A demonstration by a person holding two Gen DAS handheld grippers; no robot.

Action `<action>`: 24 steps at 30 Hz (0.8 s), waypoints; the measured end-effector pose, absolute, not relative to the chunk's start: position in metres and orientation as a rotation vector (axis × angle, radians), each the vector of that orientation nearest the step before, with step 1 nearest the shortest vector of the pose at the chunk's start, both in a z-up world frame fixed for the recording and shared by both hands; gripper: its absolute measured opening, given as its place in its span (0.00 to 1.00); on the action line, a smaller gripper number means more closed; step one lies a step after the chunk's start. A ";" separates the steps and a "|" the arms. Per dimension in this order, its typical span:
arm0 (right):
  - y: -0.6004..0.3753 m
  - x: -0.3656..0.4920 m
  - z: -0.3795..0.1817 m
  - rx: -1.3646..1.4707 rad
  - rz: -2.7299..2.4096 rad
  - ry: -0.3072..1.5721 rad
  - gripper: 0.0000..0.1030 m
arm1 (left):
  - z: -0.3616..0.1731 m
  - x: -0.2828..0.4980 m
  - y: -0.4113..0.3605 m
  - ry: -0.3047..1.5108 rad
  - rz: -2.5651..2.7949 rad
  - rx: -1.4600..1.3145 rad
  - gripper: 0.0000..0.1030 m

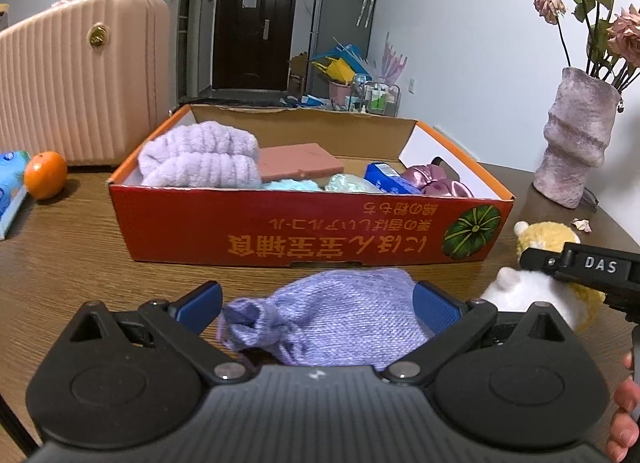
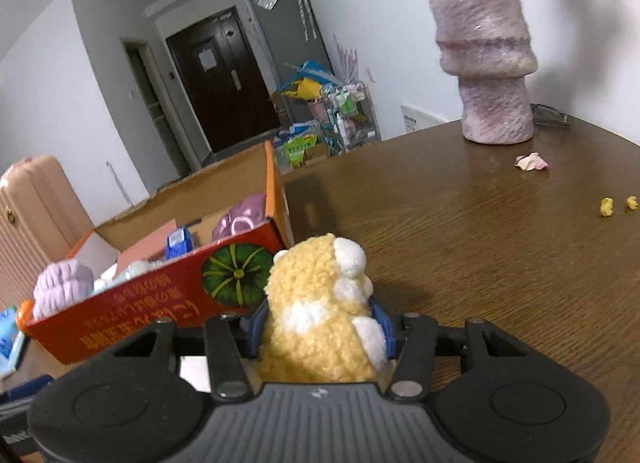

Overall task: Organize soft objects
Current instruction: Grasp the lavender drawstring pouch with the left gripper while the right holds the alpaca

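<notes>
Yellow plush fills the middle of the right wrist view: we have the right tool (image 2: 320,333) pinching a yellow-and-white stuffed animal (image 2: 316,315), its blue pads pressed into the fleece on both sides. That toy sits low over the wooden surface (image 2: 480,247), just beside the near right corner of the red cardboard box (image 2: 160,311).

With the left tool (image 1: 318,303) we straddle a lavender knitted pouch (image 1: 332,315) that lies on the surface just in front of the box's long printed side. The jaws stand spread; the right pad touches the pouch's edge, while the left pad stays clear of its gathered neck.

Inside the box we see a folded lilac towel (image 1: 200,159) at the left end, a pink slab (image 1: 298,161) behind it, pale blue and mint soft items (image 1: 312,184) along the front wall, a blue packet (image 1: 386,177) and a shiny mauve piece (image 1: 436,181) at the right end.

An orange (image 1: 45,175) rests left of the box, a pink suitcase (image 1: 80,75) behind it. A mauve vase (image 1: 576,139) with flowers stands at the right.
</notes>
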State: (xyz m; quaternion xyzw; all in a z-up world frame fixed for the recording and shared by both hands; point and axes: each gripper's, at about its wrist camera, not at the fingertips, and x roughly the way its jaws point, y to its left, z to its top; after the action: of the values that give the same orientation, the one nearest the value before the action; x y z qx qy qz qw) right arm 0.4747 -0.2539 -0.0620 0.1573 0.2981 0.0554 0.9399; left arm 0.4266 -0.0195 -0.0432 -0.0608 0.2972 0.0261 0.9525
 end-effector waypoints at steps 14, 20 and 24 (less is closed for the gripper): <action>-0.275 0.468 -0.057 0.333 0.070 0.553 0.49 | -0.049 0.443 -0.046 0.622 0.060 -0.067 1.00; -0.275 0.466 -0.056 0.322 0.061 0.538 0.49 | -0.054 0.451 -0.060 0.638 0.061 -0.017 1.00; -0.273 0.463 -0.055 0.306 0.056 0.528 0.49 | -0.057 0.454 -0.067 0.632 0.064 0.025 1.00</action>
State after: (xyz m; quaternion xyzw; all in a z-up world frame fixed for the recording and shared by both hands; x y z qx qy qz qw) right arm 0.4631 -0.2729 -0.0545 0.1508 0.2597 0.0277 0.9534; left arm 0.4542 -0.0669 -0.0567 0.0122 0.3107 0.0315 0.9499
